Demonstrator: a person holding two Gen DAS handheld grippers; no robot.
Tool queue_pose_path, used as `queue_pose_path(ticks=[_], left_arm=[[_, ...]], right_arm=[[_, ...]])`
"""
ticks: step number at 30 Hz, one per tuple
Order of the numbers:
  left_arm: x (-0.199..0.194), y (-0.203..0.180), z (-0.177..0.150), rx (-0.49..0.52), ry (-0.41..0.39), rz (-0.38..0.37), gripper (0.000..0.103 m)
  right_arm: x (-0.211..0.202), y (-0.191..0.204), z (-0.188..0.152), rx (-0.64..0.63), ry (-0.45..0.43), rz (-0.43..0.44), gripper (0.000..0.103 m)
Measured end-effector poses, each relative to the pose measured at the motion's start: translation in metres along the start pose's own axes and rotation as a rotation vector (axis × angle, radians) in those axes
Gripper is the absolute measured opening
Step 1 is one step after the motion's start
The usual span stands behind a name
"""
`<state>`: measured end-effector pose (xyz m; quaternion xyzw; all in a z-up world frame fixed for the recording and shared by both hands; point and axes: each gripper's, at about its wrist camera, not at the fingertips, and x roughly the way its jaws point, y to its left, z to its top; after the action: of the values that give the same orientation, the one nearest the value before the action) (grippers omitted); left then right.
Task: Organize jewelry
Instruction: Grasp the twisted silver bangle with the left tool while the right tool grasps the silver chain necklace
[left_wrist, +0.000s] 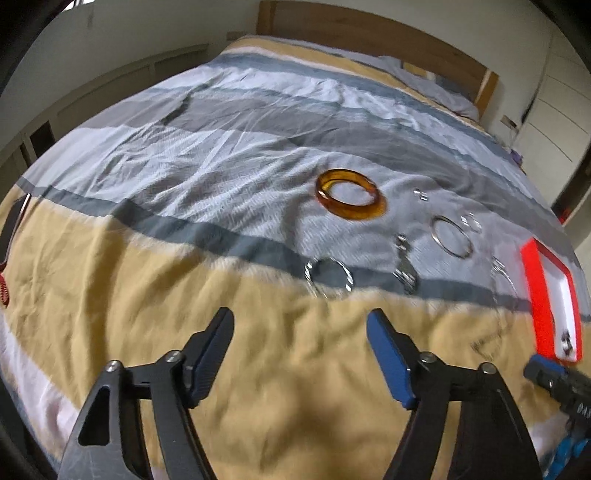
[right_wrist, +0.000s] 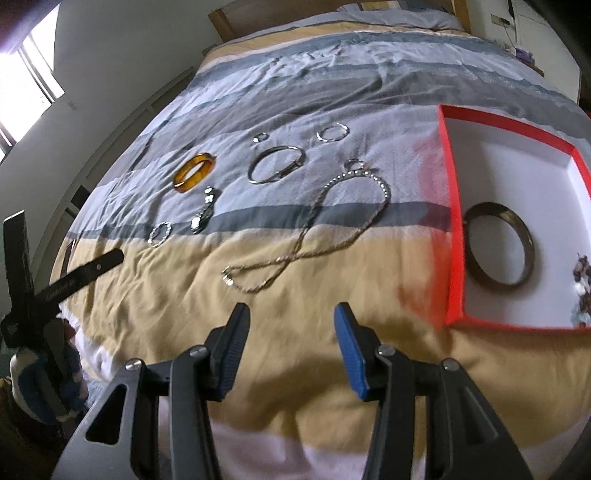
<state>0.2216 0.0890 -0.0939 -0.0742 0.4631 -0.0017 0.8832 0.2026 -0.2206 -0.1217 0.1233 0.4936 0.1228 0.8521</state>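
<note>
Both the left hand-held gripper (left_wrist: 300, 321) and right hand-held gripper (right_wrist: 291, 317) are held open and empty above the bed (right_wrist: 295, 332). A silver necklace (right_wrist: 306, 236) is laid looped left of the red box (right_wrist: 452, 221), beyond the right one.

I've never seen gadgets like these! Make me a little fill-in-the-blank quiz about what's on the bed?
1. The box has a ____ rim.
2. The dark bangle lies ____ the box.
3. The amber bangle lies on the ____.
4. Both the left gripper and right gripper hold ____.

Missing words: red; inside; bed; nothing
</note>
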Motion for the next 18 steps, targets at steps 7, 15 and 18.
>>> queue_pose_path(ticks=[7,15,18], left_arm=[[0.043,0.002,0.018,-0.014,0.074,0.000,0.061],[0.064,0.004,0.025,0.005,0.090,0.022,0.056],[0.070,-0.001,0.027,0.038,0.089,0.043,0.051]], right_arm=[[0.024,-0.017,0.013,0.053,0.024,0.008,0.046],[0.045,-0.021,0.031,0.087,0.018,0.031,0.046],[0.053,-0.016,0.040,0.077,0.012,0.030,0.046]])
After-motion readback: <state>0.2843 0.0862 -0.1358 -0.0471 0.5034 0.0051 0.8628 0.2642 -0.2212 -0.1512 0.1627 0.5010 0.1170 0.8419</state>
